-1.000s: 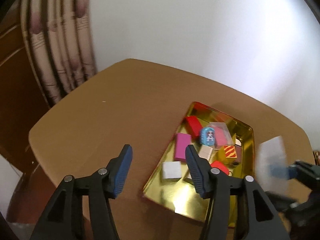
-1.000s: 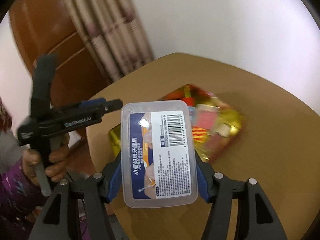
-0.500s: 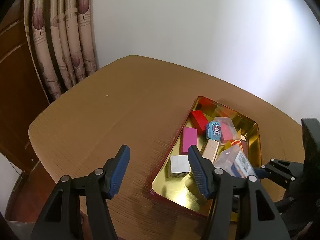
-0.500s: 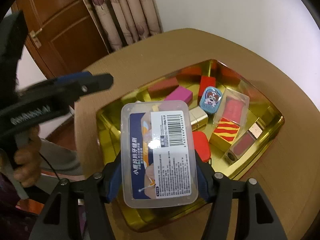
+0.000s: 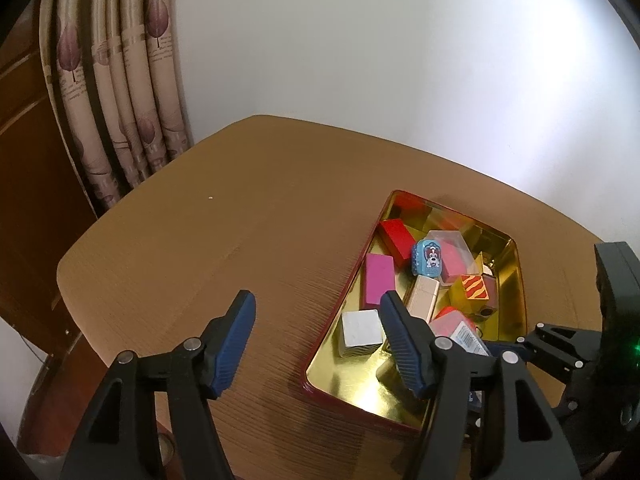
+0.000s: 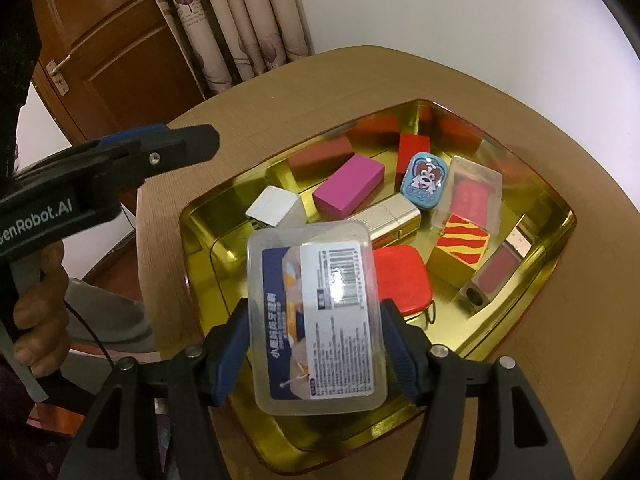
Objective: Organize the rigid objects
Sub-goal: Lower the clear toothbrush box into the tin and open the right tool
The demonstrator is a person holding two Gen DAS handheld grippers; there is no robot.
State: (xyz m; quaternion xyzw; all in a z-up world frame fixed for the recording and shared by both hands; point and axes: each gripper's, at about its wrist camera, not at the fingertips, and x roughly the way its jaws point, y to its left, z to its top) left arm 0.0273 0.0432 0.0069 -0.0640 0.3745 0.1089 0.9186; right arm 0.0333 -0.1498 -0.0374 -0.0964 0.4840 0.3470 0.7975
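Right tool [image 6: 316, 348] clamps one clear box [image 6: 316, 320]; left tool [image 5: 316, 340] empty, jaws just widening.

Blocks [image 6: 347, 189] in tray [image 6: 560, 236] on table [image 5: 224, 264]; plastic box [image 6: 320, 320] above tray.

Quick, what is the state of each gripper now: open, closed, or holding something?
Left gripper: open, nothing between its jaws, which have just been opening.
Right gripper: closed on the clear plastic box, over the gold tray; jaws have just eased slightly.

Your left gripper [image 5: 316, 336] angles downward, its jaws just widened with nothing between them; your right gripper [image 6: 316, 344] tilts steeply down, pads against a clear box [image 6: 320, 320].
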